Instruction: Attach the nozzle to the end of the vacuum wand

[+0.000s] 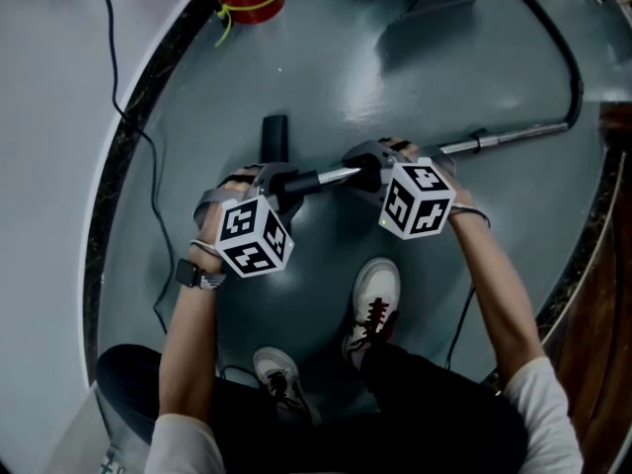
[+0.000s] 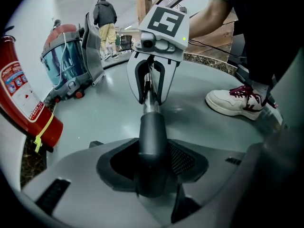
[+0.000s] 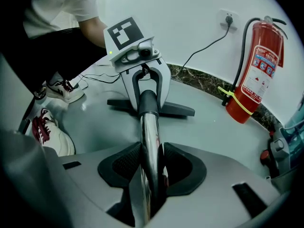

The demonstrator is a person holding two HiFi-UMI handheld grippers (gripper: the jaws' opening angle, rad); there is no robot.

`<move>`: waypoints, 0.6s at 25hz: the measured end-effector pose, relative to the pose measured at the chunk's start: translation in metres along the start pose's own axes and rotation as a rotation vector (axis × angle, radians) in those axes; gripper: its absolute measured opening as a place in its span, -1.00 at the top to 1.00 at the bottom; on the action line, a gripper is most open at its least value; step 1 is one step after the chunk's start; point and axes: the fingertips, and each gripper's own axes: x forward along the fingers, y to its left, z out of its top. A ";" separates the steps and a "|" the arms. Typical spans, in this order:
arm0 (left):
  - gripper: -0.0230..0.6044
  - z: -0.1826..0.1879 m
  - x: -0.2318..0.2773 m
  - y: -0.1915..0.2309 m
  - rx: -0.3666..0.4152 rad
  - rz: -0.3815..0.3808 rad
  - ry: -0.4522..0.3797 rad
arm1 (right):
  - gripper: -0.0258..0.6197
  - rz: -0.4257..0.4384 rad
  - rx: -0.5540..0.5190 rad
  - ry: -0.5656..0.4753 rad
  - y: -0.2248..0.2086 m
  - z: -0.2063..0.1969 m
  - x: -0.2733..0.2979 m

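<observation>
While the left hand-held gripper (image 2: 152, 163) is clamped on the nozzle (image 2: 152, 132) by its neck and the right hand-held gripper (image 3: 151, 170) on the chrome vacuum wand (image 3: 149, 132), both tubes share one axis above the floor (image 1: 326, 77), wand tip meeting the neck's mouth between them.

Person's wearing a white short-sleeved tee (image 1: 545, 408), black trousers (image 1: 425, 395), white sneakers with dark red laces (image 1: 377, 294), plus a dark wristwatch (image 1: 194, 276) on the left wrist.
</observation>
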 end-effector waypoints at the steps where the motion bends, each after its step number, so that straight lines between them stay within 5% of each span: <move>1: 0.34 0.000 0.001 -0.001 -0.001 -0.005 0.000 | 0.42 0.001 -0.002 0.004 0.001 -0.001 0.001; 15: 0.25 0.010 0.022 -0.004 0.001 0.001 -0.030 | 0.40 -0.025 -0.012 -0.036 0.002 -0.004 0.004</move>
